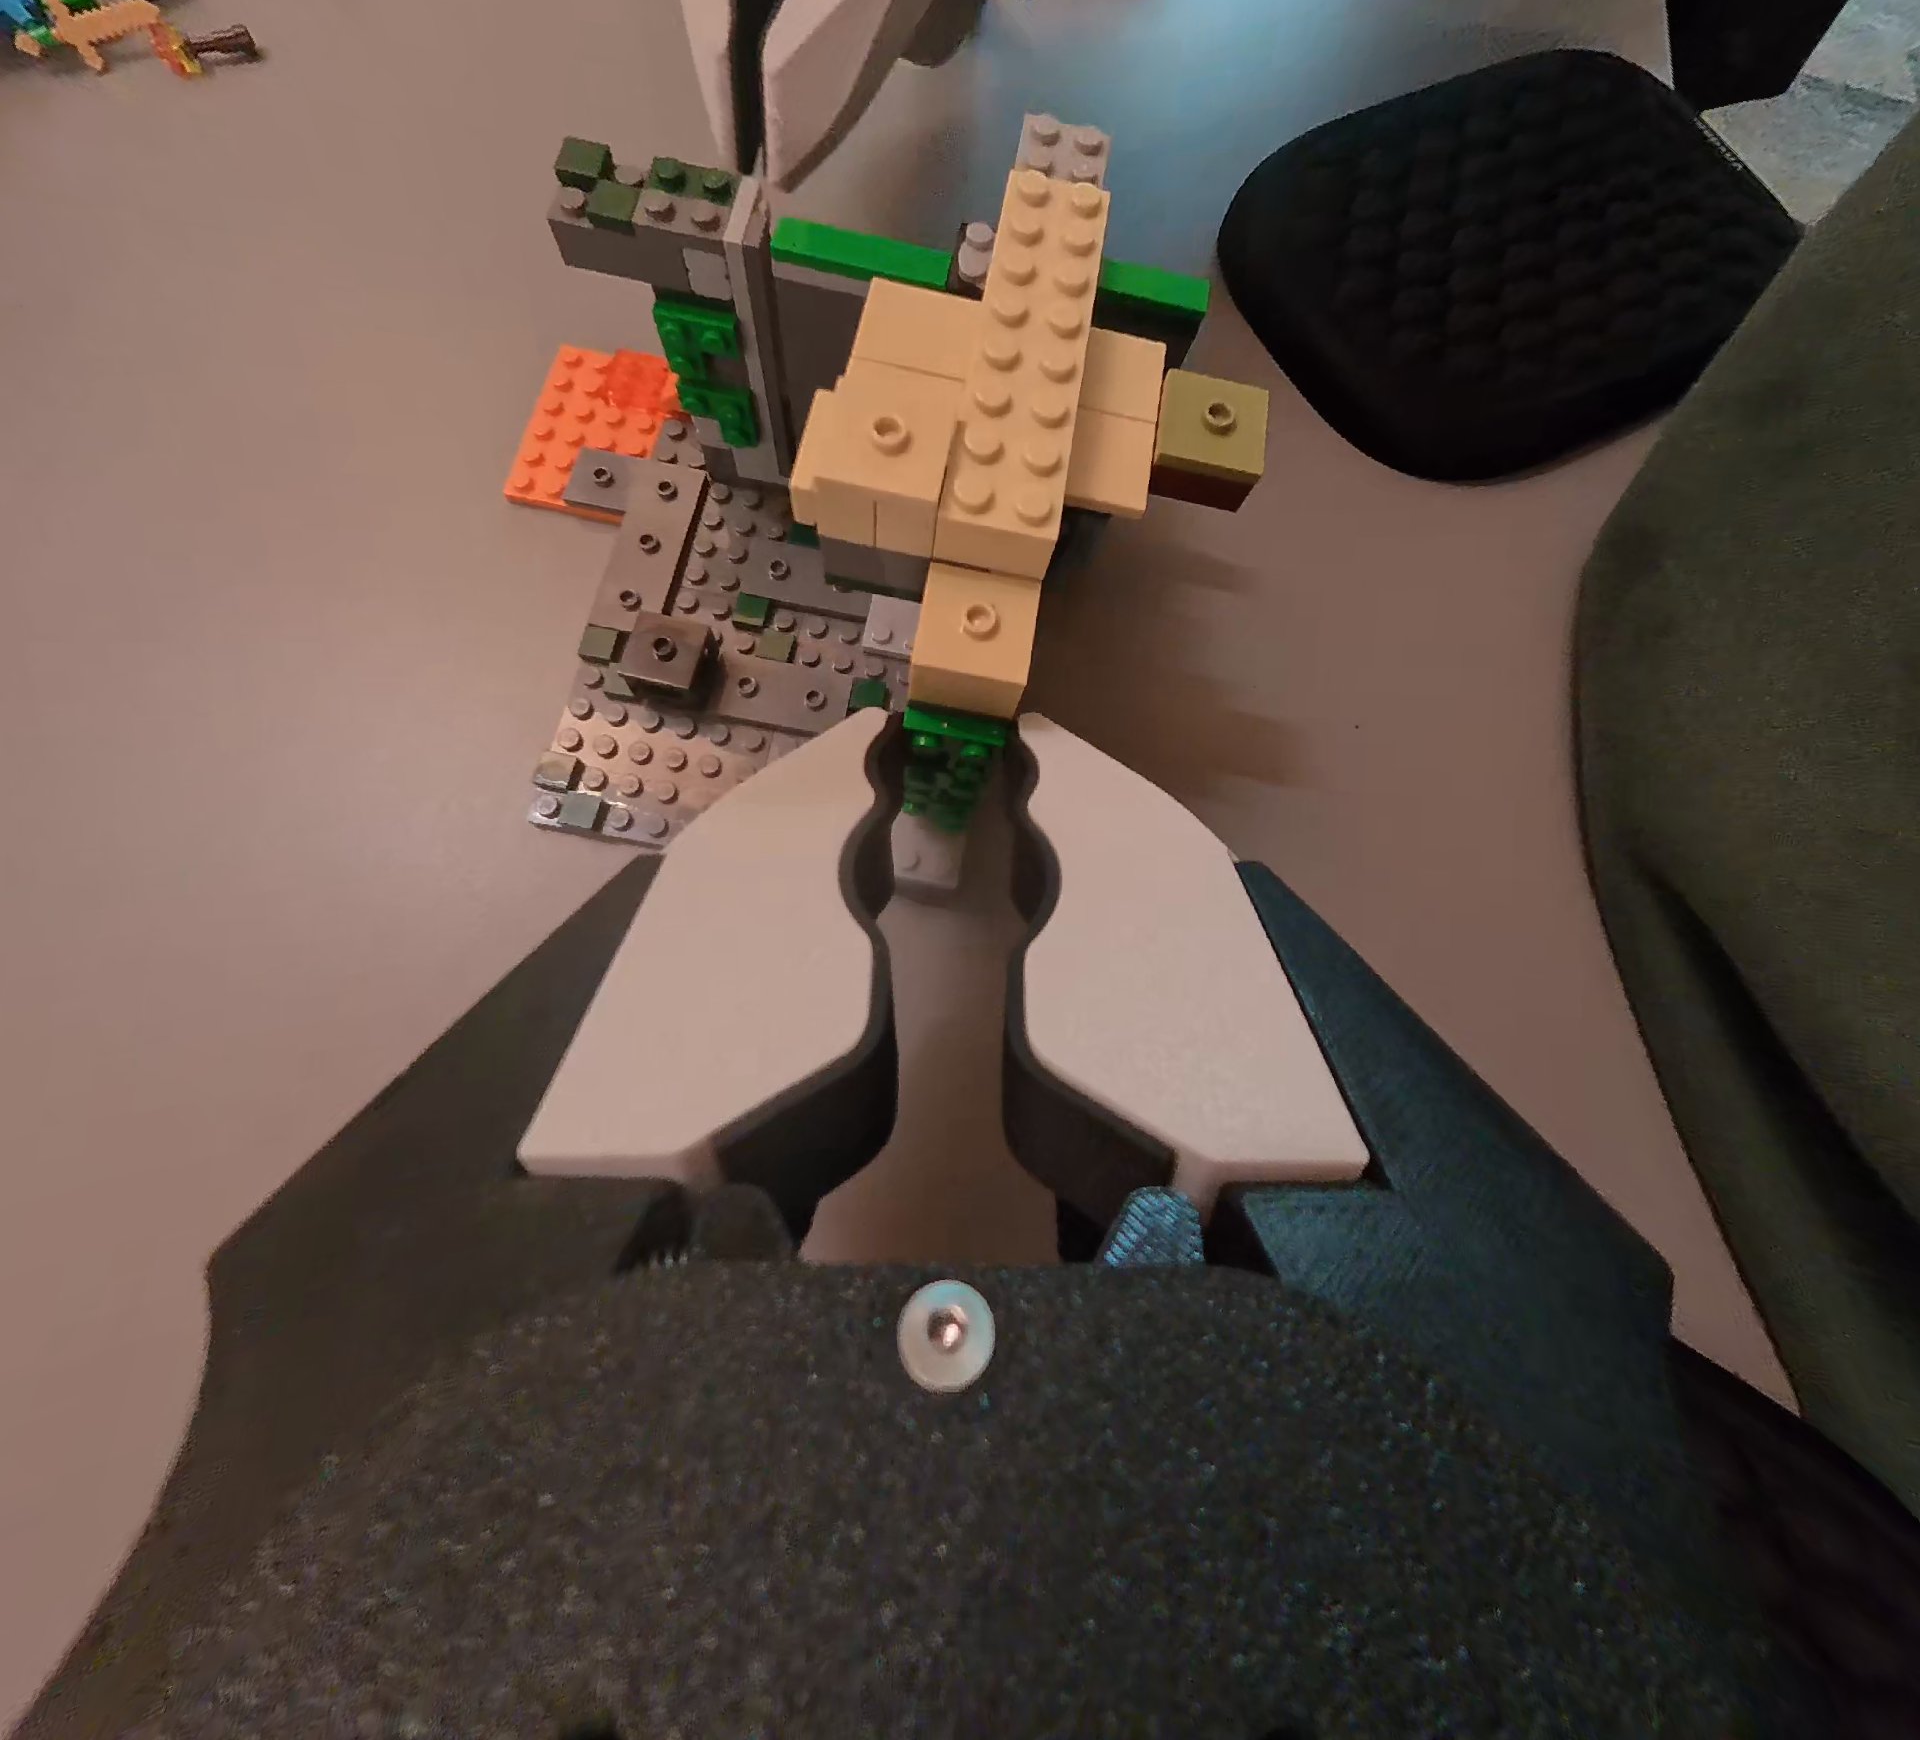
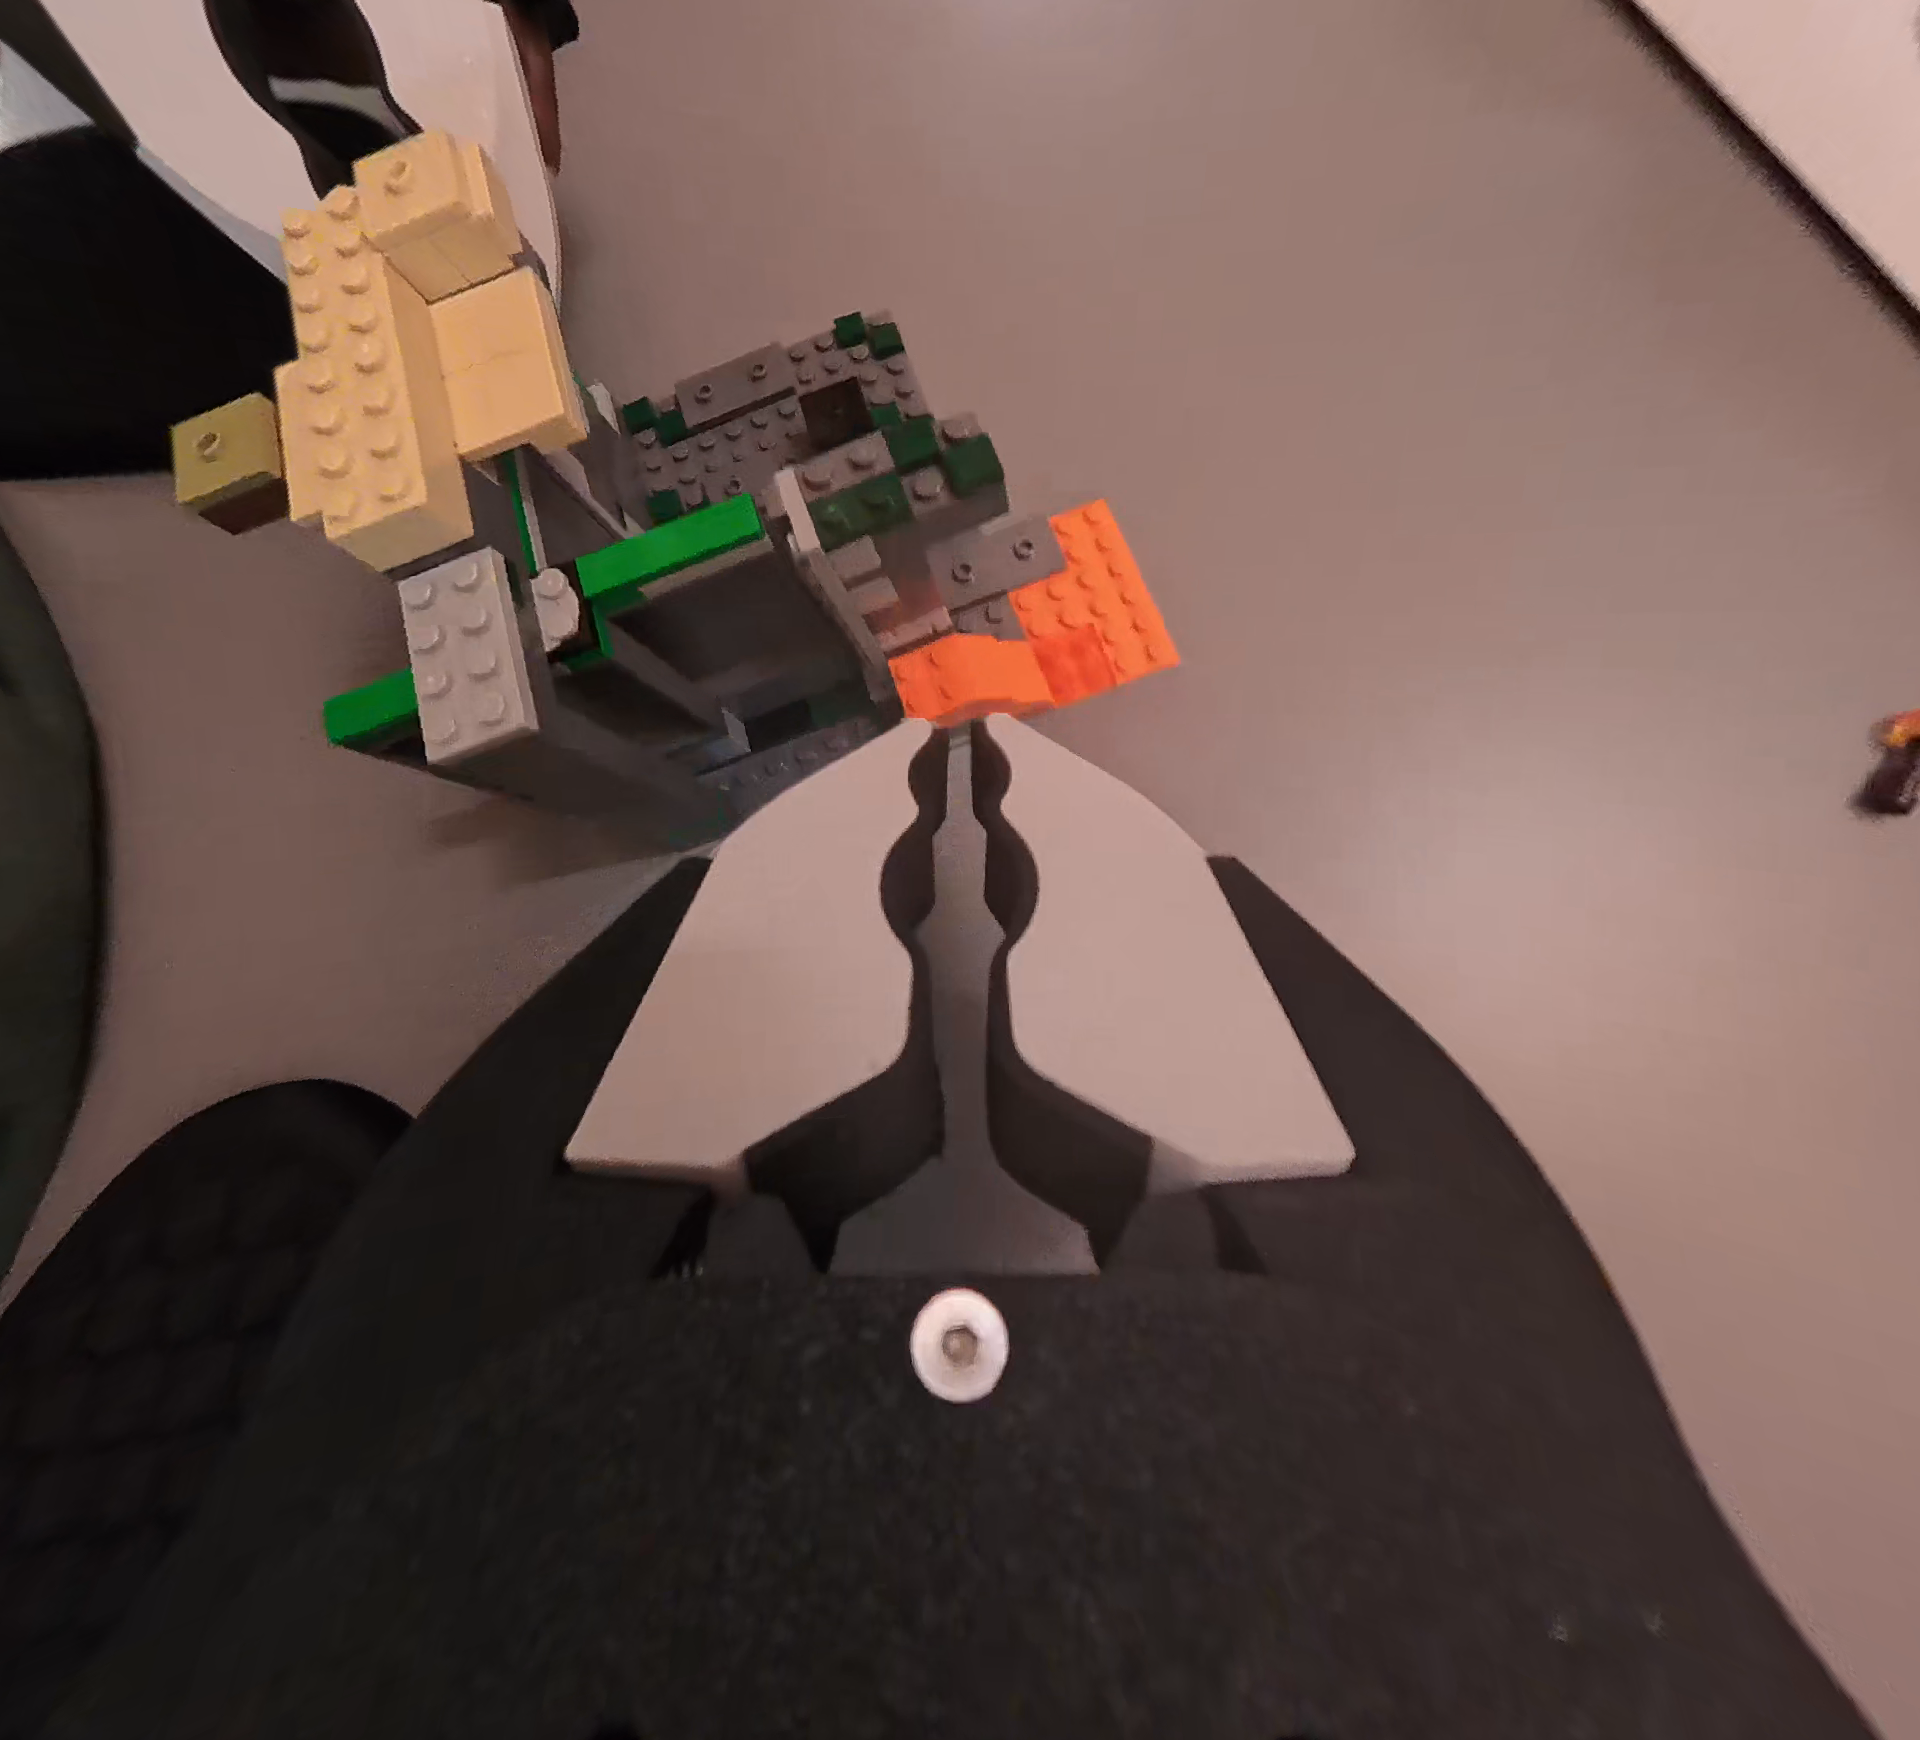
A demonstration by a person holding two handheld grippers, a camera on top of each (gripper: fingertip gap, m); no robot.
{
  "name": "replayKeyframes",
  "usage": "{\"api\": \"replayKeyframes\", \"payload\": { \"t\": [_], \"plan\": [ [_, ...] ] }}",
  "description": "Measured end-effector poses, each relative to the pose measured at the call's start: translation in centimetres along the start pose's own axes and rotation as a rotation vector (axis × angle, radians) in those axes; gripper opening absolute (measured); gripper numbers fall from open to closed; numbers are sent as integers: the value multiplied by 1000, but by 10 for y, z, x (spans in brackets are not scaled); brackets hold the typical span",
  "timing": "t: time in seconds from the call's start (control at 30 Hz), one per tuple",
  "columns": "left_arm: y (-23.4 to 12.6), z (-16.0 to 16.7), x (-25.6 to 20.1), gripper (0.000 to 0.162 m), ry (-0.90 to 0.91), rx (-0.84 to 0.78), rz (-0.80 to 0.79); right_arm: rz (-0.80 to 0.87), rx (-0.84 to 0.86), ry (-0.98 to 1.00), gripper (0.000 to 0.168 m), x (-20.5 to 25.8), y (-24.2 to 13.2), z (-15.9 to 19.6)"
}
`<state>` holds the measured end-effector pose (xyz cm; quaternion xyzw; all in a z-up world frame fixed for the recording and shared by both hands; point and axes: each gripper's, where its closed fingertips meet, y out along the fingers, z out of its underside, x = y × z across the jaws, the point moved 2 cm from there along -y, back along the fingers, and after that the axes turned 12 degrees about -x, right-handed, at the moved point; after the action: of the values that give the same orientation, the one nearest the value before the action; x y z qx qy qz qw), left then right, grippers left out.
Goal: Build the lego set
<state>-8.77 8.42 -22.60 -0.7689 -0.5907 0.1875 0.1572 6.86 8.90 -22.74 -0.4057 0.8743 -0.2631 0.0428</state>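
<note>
- Grey worktop [image 1: 312,651] carries the lego build [image 1: 935,402].
- Left gripper [image 1: 951,734] clenches its green vine piece [image 1: 945,765]; right gripper [image 2: 961,734] pinches a thin grey wall [image 1: 750,319].
- Best steady both grips, pressing gently.

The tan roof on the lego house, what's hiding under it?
Under the tan roof you can see grey walls, a bright green strip and green bricks between the left claw's fingers. The space beneath is covered.
</note>
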Motion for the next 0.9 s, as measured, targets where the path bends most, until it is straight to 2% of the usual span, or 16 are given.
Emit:
{"api": "replayKeyframes", "payload": {
  "t": [0.27, 0.47, 0.63, 0.9],
  "plan": [
    [1, -1, -2, 17, 15, 17, 9, 30, -7, -114, 1, 8, 17, 5],
    [1, 0, -2, 17, 20, 17, 9, 13, 82, -150, 0, 7, 29, 7],
    [1, 0, -2, 17, 19, 9, 11, 7, 152, -113, 0, 9, 31, 7],
    [1, 0, -3, 17, 18, -2, 18, -1, 157, -70, 0, 8, 33, 6]
  ]
}}
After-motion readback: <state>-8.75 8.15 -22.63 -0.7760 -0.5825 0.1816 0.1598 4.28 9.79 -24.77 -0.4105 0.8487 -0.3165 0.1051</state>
